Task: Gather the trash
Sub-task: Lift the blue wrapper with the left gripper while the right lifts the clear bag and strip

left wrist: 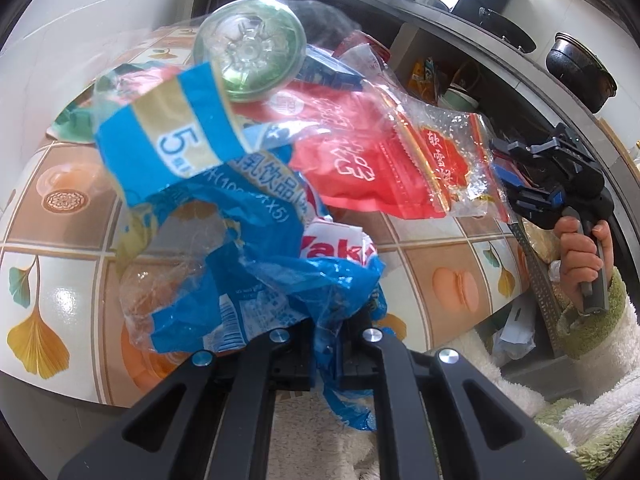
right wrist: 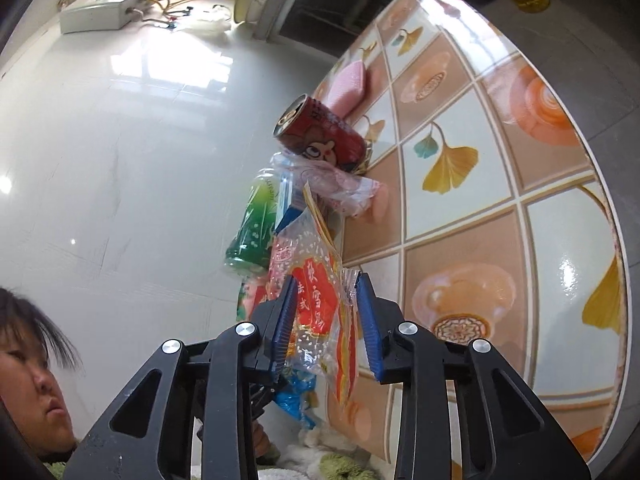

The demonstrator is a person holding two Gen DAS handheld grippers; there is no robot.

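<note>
The left gripper (left wrist: 326, 354) is clenched on the crumpled tail of a blue wrapper (left wrist: 224, 216), which spreads forward and to the left of its fingers over the patterned counter (left wrist: 432, 248). Beyond the wrapper, straight ahead, the clear base of a green bottle (left wrist: 250, 50) faces the left wrist camera end-on. To the right of the bottle lies a red snack bag (left wrist: 384, 152), and at its far right edge the right gripper (left wrist: 506, 184) is visible, held by the person's hand (left wrist: 580, 256).

The right wrist view shows what the left cannot: the right gripper (right wrist: 326, 316) has the red snack bag (right wrist: 316, 304) between its blue pads (right wrist: 368, 320). The pads stand apart with the bag's clear edge loose between them, so whether they pinch the film I cannot quite tell. Ahead of that gripper, the green bottle (right wrist: 252, 228) shows its side. Further ahead, a red can (right wrist: 320, 136) stands on the counter (right wrist: 500, 184), with a clear pink wrapper (right wrist: 340, 188) just before it and a pink sponge (right wrist: 350, 84) beyond it.
</note>
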